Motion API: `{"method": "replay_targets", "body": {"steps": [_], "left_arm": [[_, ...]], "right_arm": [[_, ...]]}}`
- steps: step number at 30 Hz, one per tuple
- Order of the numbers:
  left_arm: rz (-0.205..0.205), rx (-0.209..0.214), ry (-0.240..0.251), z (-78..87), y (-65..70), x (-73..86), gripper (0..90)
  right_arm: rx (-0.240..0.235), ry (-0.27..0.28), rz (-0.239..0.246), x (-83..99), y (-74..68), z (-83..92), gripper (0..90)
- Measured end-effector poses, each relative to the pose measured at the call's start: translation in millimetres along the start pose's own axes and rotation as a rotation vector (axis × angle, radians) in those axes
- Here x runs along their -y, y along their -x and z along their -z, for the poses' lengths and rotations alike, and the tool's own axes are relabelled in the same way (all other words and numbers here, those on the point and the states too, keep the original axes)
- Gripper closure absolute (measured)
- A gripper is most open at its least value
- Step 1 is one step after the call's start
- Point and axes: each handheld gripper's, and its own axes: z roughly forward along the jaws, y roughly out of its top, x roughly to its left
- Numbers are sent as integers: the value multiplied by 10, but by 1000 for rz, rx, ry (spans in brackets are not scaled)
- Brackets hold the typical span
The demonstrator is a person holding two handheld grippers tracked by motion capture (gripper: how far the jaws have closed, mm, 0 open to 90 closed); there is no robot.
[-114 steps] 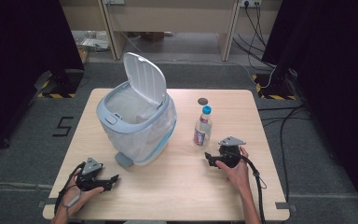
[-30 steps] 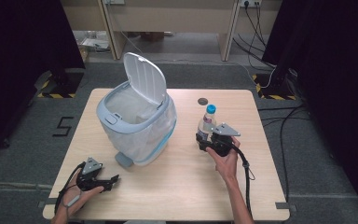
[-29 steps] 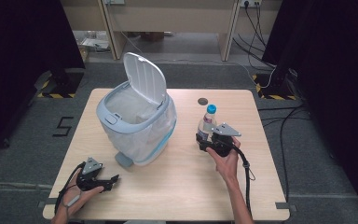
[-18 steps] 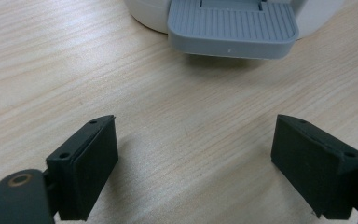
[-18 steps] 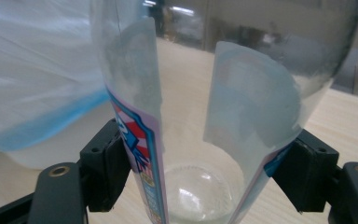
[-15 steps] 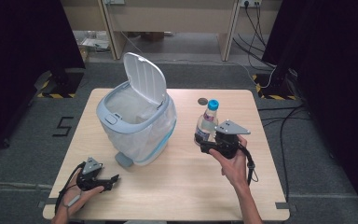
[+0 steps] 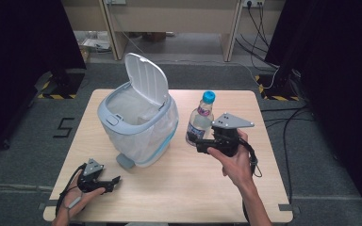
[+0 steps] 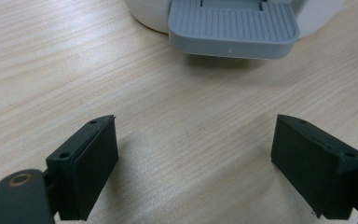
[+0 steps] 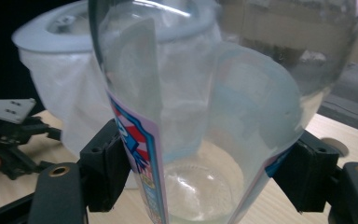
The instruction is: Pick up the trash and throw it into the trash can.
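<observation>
Nearest the person, at about seven o'clock on the table, the left claw rests low on the wood in the left hand, its jaws spread wide with bare tabletop between them. In the left gripper view the grey foot pedal of the bin lies just ahead of those jaws, apart from them.

Farther in, at about three o'clock, the right claw is held up by the right hand and pinches the clear plastic bottle low on its body; the right gripper view shows both pads pressed against the labelled sides. The bottle stands roughly upright, its blue cap on top.

Just to the bottle's nine o'clock side stands the pedal bin, lined with a clear bag, its lid tipped up and open.
</observation>
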Motion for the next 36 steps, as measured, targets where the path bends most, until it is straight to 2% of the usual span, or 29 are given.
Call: {"method": "replay_targets", "body": {"steps": [3, 5, 13, 20, 31, 36], "left_arm": [[-1, 0, -1, 0, -1, 0, 135], [-1, 0, 0, 0, -1, 0, 135], [0, 0, -1, 1, -1, 0, 135], [0, -1, -3, 3, -2, -1, 135], [0, -1, -3, 2, -2, -1, 136], [1, -1, -3, 2, -2, -1, 136]], "right_arm": [[-20, 2, 0, -80, -34, 14, 274], [-47, 4, 10, -206, -79, 43, 274], [-86, 0, 40, -502, -180, 56, 274], [-113, -2, 37, -640, -220, -11, 274], [-125, -5, 55, -817, -263, 32, 274], [-148, -5, 55, -894, -295, 10, 274]]}}
